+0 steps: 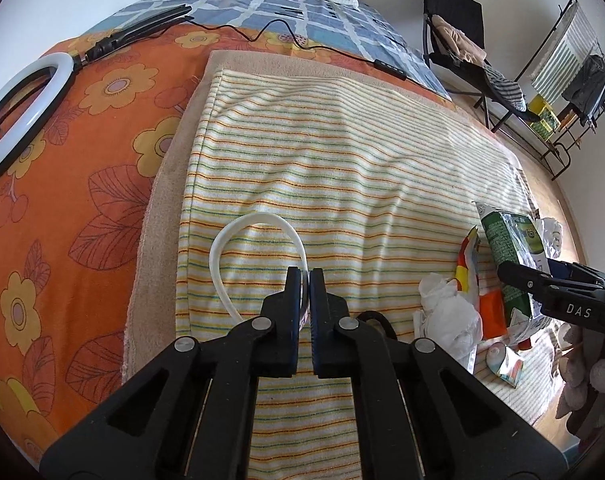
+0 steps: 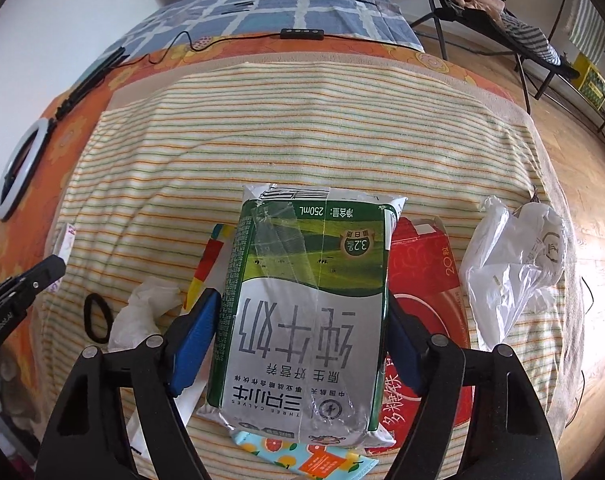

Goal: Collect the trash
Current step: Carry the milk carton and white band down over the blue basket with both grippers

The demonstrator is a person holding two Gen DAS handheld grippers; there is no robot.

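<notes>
Two grippers at work on a striped towel over a bed. Left gripper has its jaws pressed nearly together, pinching what looks like a white loop, poss. a bag handle; what's between the pads is hard to tell. Right gripper is spread either side of a green milk pack, blue pads at or just off its sides; contact can't be confirmed.

Step in hand, I'd judge: grab the pack. Close evenly on the side walls, mid-body; it's taped and prob. soft, so squeeze gently, lift straight up to avoid dragging wrappers underneath.

Right view alone shows a red box under/beside the pack, a white plastic bag to its right, a black hair tie. Left view alone shows the loop and the tissue beside the trash pile.
</notes>
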